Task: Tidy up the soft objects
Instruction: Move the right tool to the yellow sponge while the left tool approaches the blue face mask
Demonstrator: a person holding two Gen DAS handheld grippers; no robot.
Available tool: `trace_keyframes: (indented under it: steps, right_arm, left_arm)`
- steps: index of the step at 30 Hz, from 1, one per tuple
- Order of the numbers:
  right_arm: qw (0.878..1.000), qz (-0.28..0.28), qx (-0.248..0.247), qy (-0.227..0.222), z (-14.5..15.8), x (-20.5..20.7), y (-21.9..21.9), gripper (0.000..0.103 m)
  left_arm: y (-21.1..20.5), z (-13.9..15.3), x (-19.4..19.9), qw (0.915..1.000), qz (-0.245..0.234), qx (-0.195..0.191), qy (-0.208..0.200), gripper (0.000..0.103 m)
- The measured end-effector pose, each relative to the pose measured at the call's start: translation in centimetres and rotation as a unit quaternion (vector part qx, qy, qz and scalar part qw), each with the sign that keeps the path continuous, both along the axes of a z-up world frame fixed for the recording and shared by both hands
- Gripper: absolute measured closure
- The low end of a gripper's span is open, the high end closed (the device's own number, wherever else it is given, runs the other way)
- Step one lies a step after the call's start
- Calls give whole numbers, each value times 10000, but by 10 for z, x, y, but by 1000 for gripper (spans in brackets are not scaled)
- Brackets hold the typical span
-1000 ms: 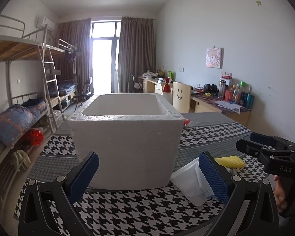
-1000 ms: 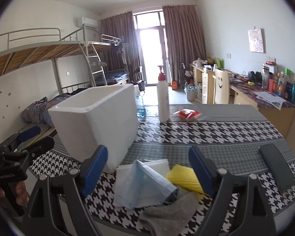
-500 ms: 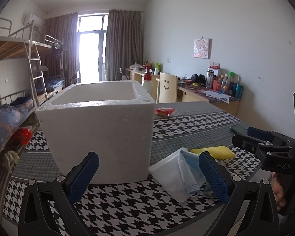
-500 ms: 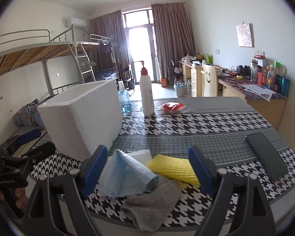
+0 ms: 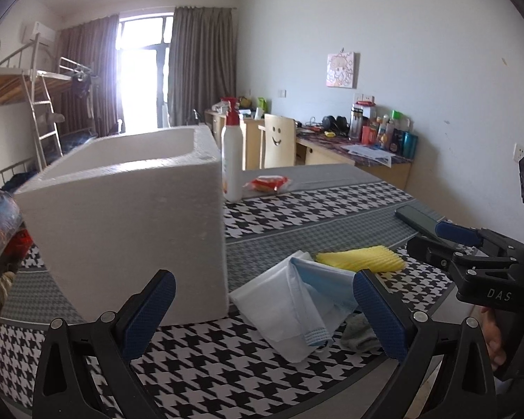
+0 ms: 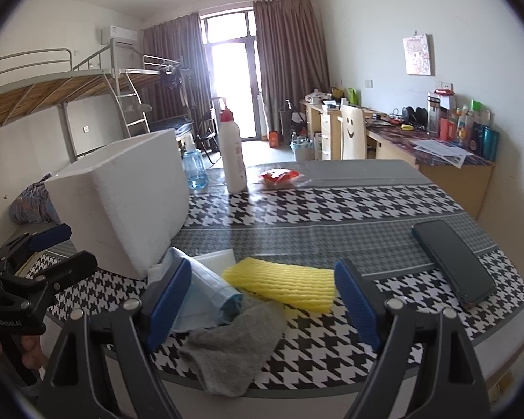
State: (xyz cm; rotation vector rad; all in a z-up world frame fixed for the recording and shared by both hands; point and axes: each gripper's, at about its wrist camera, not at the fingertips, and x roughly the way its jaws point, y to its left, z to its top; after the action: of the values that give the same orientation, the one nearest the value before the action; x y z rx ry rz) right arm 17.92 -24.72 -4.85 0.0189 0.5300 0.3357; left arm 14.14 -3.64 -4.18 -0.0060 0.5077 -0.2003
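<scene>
1. The left gripper hangs released above the near edge of the tabletop, its blue pads spread wide with nothing between them.
2. The right gripper is likewise released and empty, above the same near edge.
3. A white foam box stands open-topped toward the tabletop's left side.
4. Just beside the box's near right corner lies a blue face mask on a white sheet.
5. A yellow sponge lies beside the mask, seemingly touching it.
6. A grey sock lies at the near edge, overlapping the mask.
7. A dark phone rests near the right edge.
8. A white pump bottle and a red packet sit toward the far edge.
</scene>
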Motion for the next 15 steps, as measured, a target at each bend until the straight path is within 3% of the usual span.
trace_keyframes:
  steps: [15]
  right_arm:
    - [9991, -201, 4, 373, -16, 15, -13, 16]
  left_arm:
    - [-18, -19, 21, 9988, -247, 68, 422, 1]
